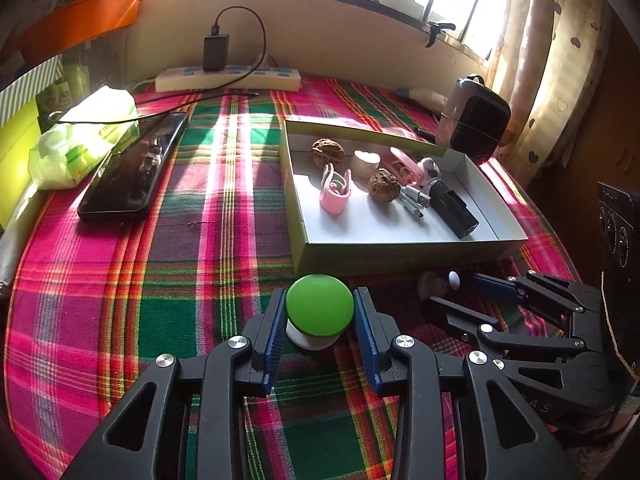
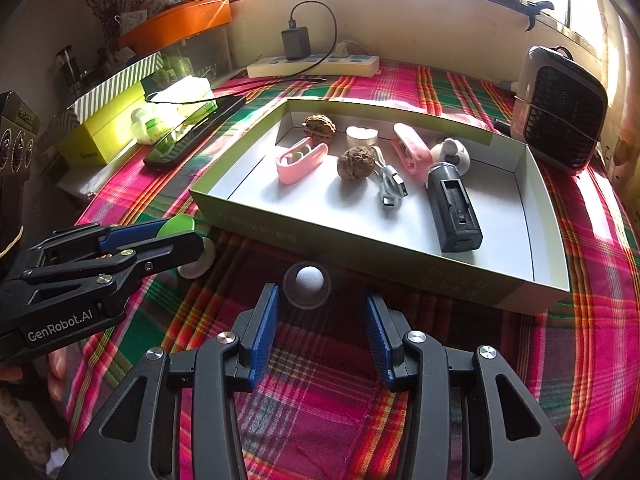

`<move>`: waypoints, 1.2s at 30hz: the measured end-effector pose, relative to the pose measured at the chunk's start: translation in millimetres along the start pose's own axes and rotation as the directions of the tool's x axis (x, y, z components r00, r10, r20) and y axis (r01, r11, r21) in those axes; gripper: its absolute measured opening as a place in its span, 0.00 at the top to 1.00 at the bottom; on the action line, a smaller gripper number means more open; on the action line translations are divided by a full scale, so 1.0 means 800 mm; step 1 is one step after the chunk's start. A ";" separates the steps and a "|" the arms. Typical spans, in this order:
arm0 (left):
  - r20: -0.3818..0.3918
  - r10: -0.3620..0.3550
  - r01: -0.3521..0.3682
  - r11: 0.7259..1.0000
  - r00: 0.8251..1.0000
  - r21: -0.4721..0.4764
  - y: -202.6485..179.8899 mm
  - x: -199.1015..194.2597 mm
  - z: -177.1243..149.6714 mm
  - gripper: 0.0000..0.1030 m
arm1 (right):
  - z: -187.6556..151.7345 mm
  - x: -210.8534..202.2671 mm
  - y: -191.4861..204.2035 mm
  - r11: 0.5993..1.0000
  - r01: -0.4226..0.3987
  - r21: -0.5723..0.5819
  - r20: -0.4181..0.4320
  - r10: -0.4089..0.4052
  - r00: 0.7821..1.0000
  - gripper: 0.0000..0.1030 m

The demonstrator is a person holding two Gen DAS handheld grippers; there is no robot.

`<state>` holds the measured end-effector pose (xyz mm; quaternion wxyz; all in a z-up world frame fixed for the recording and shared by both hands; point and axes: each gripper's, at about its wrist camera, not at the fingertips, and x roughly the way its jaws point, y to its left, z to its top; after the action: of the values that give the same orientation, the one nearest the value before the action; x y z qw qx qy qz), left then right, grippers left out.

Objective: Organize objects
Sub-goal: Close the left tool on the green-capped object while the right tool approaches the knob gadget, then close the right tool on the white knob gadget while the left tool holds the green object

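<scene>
On a plaid-covered bench (image 1: 224, 240), two hand-held grippers work just in front of a shallow cardboard box (image 2: 360, 244) that already holds walnuts, pink clips, a cable and a dark gadget, apparently the collecting point for the loose items. The left gripper (image 1: 320, 320) has its blue pads pressed on either side of a green-capped mushroom-shaped piece (image 1: 319, 305), which looks clamped for transfer into the box. The right gripper (image 2: 320, 320) stands with jaws apart, aimed at a small white ball on a translucent round base (image 2: 307, 285) that sits on the cloth against the box's near wall, just beyond the fingertips and not yet gripped.
</scene>
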<state>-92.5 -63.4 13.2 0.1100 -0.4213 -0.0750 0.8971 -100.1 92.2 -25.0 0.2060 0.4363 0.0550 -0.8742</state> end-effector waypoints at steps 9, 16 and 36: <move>-0.020 -0.005 0.004 1.000 1.000 -0.012 0.007 0.011 -0.001 0.69 | 0.005 0.009 0.006 0.999 0.028 -0.021 0.000 -0.028 1.000 0.58; -0.021 -0.012 0.012 1.000 1.000 -0.016 0.009 0.014 -0.001 0.67 | 0.003 0.010 0.010 0.998 0.049 -0.034 0.012 -0.049 0.999 0.58; -0.009 -0.003 0.003 1.000 1.000 -0.013 0.007 0.012 -0.001 0.71 | 0.001 0.009 0.007 0.999 0.045 -0.021 0.025 -0.044 0.999 0.75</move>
<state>-98.6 -66.5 4.3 0.1087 -0.4261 -0.0811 0.8945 -102.1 84.3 -29.3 0.1918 0.4219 0.0715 -0.8833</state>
